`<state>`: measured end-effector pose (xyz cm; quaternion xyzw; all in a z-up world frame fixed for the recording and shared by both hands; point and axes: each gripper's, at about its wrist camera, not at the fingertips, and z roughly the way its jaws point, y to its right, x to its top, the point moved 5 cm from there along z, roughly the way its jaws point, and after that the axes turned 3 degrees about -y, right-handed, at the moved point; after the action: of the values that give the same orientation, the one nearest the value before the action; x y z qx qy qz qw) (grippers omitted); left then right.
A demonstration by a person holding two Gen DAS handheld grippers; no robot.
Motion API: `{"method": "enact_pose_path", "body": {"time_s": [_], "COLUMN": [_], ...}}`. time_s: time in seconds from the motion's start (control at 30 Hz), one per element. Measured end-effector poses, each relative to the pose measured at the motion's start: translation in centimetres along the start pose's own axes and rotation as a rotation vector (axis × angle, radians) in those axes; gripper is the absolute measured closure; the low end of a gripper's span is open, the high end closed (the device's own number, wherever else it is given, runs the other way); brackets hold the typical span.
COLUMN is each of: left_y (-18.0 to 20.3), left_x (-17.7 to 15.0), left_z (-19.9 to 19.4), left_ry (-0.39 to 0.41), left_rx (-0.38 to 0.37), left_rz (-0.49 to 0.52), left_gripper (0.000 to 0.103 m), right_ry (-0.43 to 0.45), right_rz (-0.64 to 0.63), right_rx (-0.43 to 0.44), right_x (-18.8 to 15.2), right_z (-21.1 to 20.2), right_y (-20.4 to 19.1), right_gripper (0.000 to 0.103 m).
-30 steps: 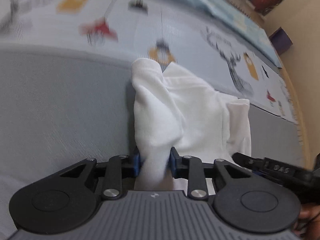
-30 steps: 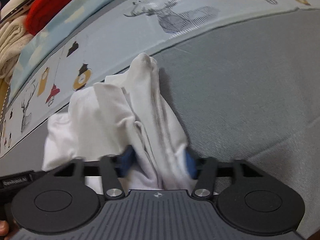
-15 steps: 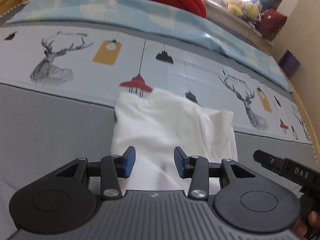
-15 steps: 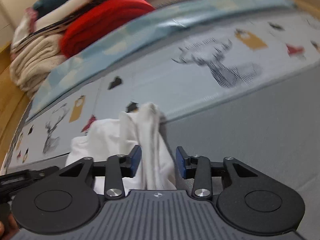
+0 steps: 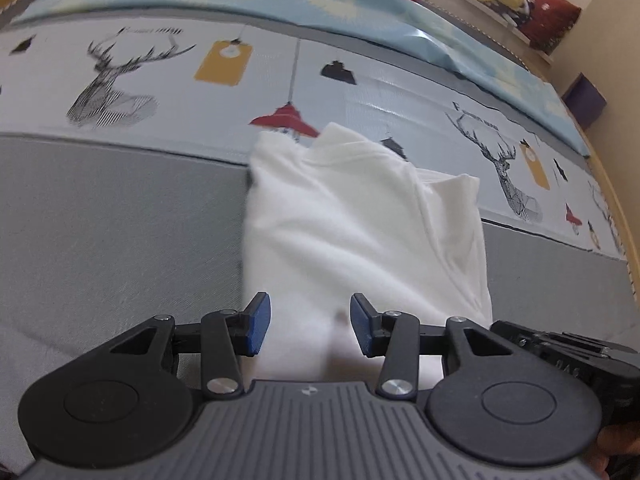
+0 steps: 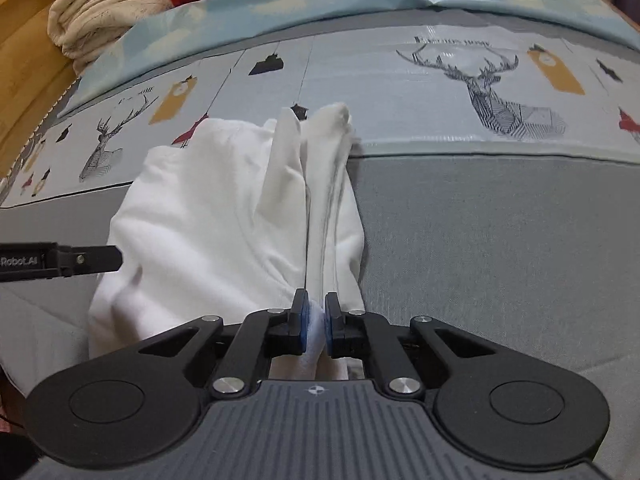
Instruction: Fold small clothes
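Where grey bedding (image 6: 500,240) ends, a deer-printed sheet (image 5: 380,80) (pale) begins.

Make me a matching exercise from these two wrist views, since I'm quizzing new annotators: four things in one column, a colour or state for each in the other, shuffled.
Things:
1. left gripper
2. right gripper
3. white garment
4. folded blankets

States or colours:
A. cream, stacked at the far edge
B. pads apart, jaws opening, cloth between them but not pinched
C. lying partly folded on the grey cover
D. pinching a bunched fold of cloth

Pairs: 1-B, 2-D, 3-C, 4-A
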<state>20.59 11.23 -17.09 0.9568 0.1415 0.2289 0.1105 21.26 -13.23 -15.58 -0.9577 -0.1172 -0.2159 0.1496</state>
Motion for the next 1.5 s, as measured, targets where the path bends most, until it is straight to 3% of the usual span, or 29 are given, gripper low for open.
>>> {"method": "enact_pose_path", "body": {"time_s": [0.17, 0.3, 0.4, 0.47, 0.53, 0.63, 0.67, 0.7, 0.73, 0.77, 0.83, 0.9, 0.93, 1.0, 1.07, 1.17, 1.3, 1.37, 1.4, 1.43, 1.5], "left_y": [-1.1, -1.2, -1.8, -2.4, -2.7, -2.6, -2.4, -2.1, -1.5, -0.9, 0.1, 0.7, 0.8, -0.1, -0.5, 0.3, 1.4, 1.6, 1.5, 1.5, 1.8], "left_x": [-1.1, -2.1, -2.2, -2.3, -2.6, -3.7, -4.2, -4.7, -4.9, -4.8, -4.0, -3.4, -3.6, -4.9, -5.9, -4.6, -3.6, -3.9, -4.6, -5.2, -5.3], "left_z": [0.7, 1.4, 0.8, 0.5, 0.5, 1.2, 1.6, 1.9, 1.9, 1.6, 0.2, -1.0, -0.8, 1.1, 2.1, 0.2, -1.5, -0.1, 1.0, 2.5, 2.5], "left_ry": [-0.081, -0.126, -0.106, -0.105, -0.126, -0.195, -0.225, -0.247, -0.246, -0.218, -0.113, -0.030, -0.033, -0.154, -0.225, -0.114, -0.006, -0.054, -0.116, -0.199, -0.184], "left_rx": [-0.024, 0.017, 0.012, 0.003, -0.008, -0.016, -0.006, 0.002, 0.003, 0.009, 0.012, -0.005, 0.019, 0.106, 0.151, 0.122, 0.073, 0.106, 0.145, 0.197, 0.244], "left_rz": [-0.027, 0.008, -0.039, -0.071, -0.089, -0.078, -0.056, -0.023, 0.025, 0.079, 0.155, 0.198, 0.229, 0.246, 0.259, 0.241, 0.196, 0.198, 0.210, 0.230, 0.263], "left_gripper": [0.054, 0.049, 0.049, 0.049, 0.049, 0.049, 0.051, 0.055, 0.079, 0.091, 0.092, 0.092, 0.092, 0.092, 0.081, 0.078, 0.076, 0.076, 0.076, 0.068, 0.059], "right_ry": [0.015, -0.033, 0.022, 0.076, 0.067, -0.022, -0.047, -0.066, -0.082, -0.089, -0.036, 0.023, 0.034, -0.016, -0.113, -0.147, -0.105, -0.115, -0.125, -0.138, -0.152], "right_rz": [0.066, 0.081, 0.074, 0.081, 0.100, 0.082, 0.041, -0.007, -0.056, -0.084, -0.076, 0.001, 0.033, 0.048, -0.010, -0.123, -0.055, -0.037, -0.042, -0.057, -0.083], "right_rx": [0.008, 0.011, 0.055, 0.101, 0.138, 0.206, 0.207, 0.191, 0.170, 0.162, 0.164, 0.179, 0.180, 0.170, 0.146, 0.081, 0.082, 0.065, 0.050, 0.028, -0.005], "right_x": [0.1, -0.6, -0.3, 0.1, 0.0, -0.6, -0.9, -1.2, -1.6, -1.9, -1.6, -0.9, -0.8, -1.3, -2.8, -3.7, -2.7, -2.6, -2.8, -2.9, -3.3], "right_z": [-1.0, -0.9, -2.2, -3.4, -3.6, -2.8, -2.6, -2.4, -2.2, -2.2, -3.3, -4.6, -5.0, -4.6, -3.4, -2.7, -3.0, -2.6, -2.3, -2.0, -1.8], "right_y": [0.7, 1.6, 1.3, 1.0, 0.8, 0.0, -0.6, -1.2, -1.6, -1.8, -1.5, -0.1, 0.7, 1.8, 1.2, 0.0, 0.4, 0.7, 0.8, 0.7, 0.9], "right_gripper": [0.095, 0.096, 0.094, 0.089, 0.068, 0.068, 0.071, 0.086, 0.099, 0.100, 0.100, 0.100, 0.100, 0.100, 0.100, 0.100, 0.097, 0.091, 0.088, 0.085, 0.076]}}
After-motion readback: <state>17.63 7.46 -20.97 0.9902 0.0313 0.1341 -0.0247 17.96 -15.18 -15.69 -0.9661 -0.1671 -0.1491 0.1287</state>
